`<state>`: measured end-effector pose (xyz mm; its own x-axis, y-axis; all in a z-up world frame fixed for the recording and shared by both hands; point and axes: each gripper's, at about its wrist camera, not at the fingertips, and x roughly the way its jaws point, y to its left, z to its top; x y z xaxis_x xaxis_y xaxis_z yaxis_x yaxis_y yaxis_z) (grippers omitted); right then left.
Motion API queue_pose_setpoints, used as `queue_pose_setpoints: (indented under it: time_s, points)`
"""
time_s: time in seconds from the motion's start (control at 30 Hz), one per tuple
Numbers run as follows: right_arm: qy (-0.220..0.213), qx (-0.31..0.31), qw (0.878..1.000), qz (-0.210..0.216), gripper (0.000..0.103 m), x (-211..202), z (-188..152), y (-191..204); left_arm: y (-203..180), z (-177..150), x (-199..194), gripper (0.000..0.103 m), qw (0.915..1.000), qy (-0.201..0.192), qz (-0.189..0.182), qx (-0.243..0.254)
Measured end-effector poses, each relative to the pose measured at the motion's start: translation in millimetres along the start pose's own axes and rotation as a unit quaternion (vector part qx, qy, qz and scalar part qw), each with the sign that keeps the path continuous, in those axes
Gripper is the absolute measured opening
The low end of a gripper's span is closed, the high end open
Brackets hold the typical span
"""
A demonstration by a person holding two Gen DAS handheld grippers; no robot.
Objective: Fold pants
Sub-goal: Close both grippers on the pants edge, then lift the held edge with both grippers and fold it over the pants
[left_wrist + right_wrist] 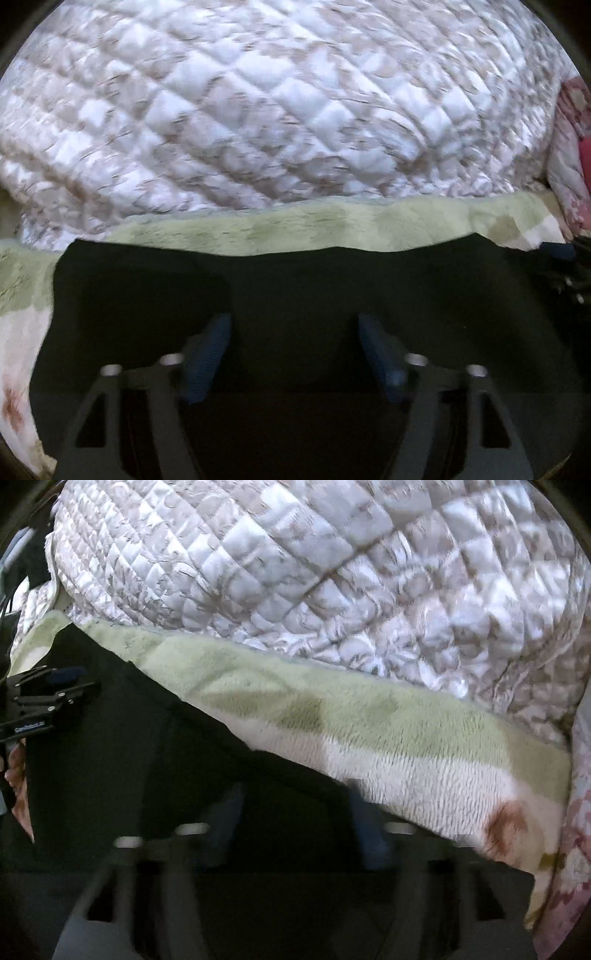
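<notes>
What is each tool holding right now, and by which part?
Nothing that shows. The left tool and the right tool both stand with jaws apart over the black fabric pants, no cloth pinched; the right view is blurred.

Right tongs (295,816) are smeared with motion blur, so no telling if they pinch the black pants (147,775). Pants run off the bottom edge under both tongs. Left tongs (55,690) are cut off at the side, fingers (16,771) barely showing.
</notes>
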<state>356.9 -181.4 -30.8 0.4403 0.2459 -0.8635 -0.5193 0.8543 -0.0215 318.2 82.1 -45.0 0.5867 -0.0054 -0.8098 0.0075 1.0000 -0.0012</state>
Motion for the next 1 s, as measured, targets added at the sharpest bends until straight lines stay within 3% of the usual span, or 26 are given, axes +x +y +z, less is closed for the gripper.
queue_pose_setpoints:
  time_s: [0.03, 0.07, 0.13, 0.3, 0.43, 0.53, 0.63, 0.77, 0.83, 1.0]
  points:
    - [0.001, 0.002, 1.0, 0.007, 0.009, -3, 0, 1, -6, 2, -2, 0.039, 0.9999, -0.003, -0.001, 0.011]
    - [-0.005, -0.002, 1.0, 0.002, 0.009, -9, -1, 4, -13, 3, -5, 0.034, 0.9997, -0.006, 0.004, 0.025]
    - [-0.02, -0.004, 1.0, 0.001, 0.009, -26, -3, 6, -22, 7, -10, 0.004, 0.9991, -0.013, 0.015, 0.038]
    - [-0.092, 0.006, 0.996, 0.019, 0.008, -100, -24, 15, -11, 5, -57, 0.004, 0.999, -0.045, -0.001, 0.0]
    - [-0.131, 0.004, 0.991, 0.032, 0.008, -158, -72, 35, -3, -22, -121, 0.004, 0.9955, -0.093, -0.014, -0.014]
    - [-0.139, 0.012, 0.989, 0.041, 0.008, -187, -117, 61, 0, -56, -165, 0.004, 0.9925, -0.115, -0.032, -0.027]
    - [-0.119, 0.036, 0.991, 0.057, 0.008, -193, -159, 79, -2, -93, -194, 0.004, 0.9909, -0.123, -0.046, -0.03]
    - [-0.051, 0.084, 0.993, 0.071, 0.008, -166, -220, 97, -6, -152, -203, 0.004, 0.9928, -0.096, -0.06, -0.039]
    - [-0.024, 0.112, 0.991, 0.073, 0.009, -153, -239, 97, -8, -177, -195, 0.005, 0.9942, -0.063, -0.069, -0.054]
    - [-0.035, 0.144, 0.986, 0.081, 0.022, -167, -253, 99, -12, -217, -193, 0.005, 0.996, -0.025, -0.06, -0.061]
